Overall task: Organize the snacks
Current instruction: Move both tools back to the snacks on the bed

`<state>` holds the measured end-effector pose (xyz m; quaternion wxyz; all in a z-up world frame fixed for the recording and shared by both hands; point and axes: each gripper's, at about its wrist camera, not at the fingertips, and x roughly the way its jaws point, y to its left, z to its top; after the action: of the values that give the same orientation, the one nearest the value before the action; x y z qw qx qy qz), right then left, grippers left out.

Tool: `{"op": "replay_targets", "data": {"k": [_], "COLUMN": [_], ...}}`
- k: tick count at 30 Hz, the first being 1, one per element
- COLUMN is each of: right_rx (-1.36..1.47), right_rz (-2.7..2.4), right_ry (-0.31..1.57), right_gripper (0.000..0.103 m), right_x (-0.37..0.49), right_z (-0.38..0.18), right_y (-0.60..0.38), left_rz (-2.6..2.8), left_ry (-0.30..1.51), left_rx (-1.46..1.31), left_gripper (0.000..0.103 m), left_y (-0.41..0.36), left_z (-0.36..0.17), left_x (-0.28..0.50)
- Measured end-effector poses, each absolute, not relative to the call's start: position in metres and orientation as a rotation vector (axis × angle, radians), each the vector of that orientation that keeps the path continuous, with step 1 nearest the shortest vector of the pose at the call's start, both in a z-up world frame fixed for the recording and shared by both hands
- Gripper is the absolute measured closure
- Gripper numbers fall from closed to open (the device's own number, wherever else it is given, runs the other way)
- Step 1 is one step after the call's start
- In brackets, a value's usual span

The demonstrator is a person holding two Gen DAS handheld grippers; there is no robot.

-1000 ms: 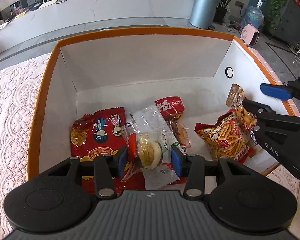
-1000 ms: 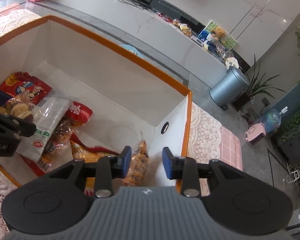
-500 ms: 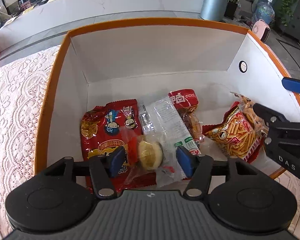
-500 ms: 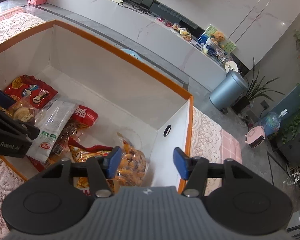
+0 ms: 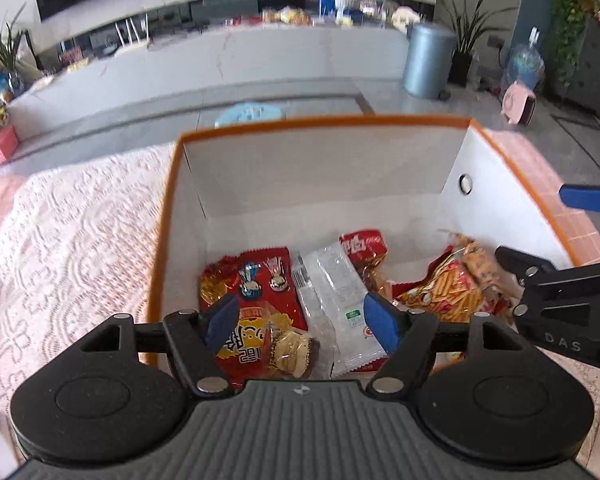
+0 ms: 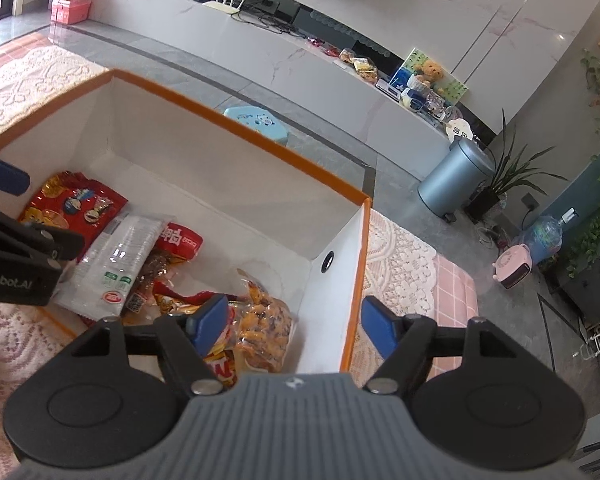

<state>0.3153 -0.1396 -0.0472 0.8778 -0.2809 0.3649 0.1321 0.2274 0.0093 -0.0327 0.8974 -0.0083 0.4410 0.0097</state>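
Both tools lifted clear since the earlier frame. Left tool (image 5: 300,318) and right tool (image 6: 290,326) still opening, nothing gripped. Snacks (image 5: 260,300) lie in the box (image 5: 162,220); no more visible outside.

1. Below the left gripper (image 5: 302,320), glossy foil-like red snack bag (image 5: 252,300) beside a shiny clear plastic packet (image 5: 336,288).
2. Around them, matt white box (image 5: 320,176).
3. Left: rough lace cloth (image 5: 68,240).
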Motion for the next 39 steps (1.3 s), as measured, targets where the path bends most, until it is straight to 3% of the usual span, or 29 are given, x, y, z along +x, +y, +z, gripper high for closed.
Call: {"op": "replay_targets", "data": {"k": [10, 19, 29, 39], "right_rx": [-0.456, -0.27, -0.101, -0.004], "right_rz": [0.307, 0.322, 0.301, 0.307], "right_ry": [0.778, 0.786, 0.755, 0.818], "right_gripper": [0.03, 0.028, 0.027, 0.026], "right_x": [0.275, 0.216, 0.146, 0.108], "right_z": [-0.019, -0.01, -0.021, -0.055], "right_y": [-0.154, -0.177, -0.199, -0.209], "left_rz": [-0.025, -0.081, -0.145, -0.203], "left_ry": [0.785, 0.786, 0.809, 0.96], "left_rx": [-0.012, -0.034, -0.059, -0.159], "left_gripper": [0.02, 0.02, 0.02, 0.021], "left_y": [0.005, 0.006, 0.008, 0.03], "left_z": [0.011, 0.024, 0.014, -0.016], "left_x": [0.169, 0.122, 0.082, 0.064]}}
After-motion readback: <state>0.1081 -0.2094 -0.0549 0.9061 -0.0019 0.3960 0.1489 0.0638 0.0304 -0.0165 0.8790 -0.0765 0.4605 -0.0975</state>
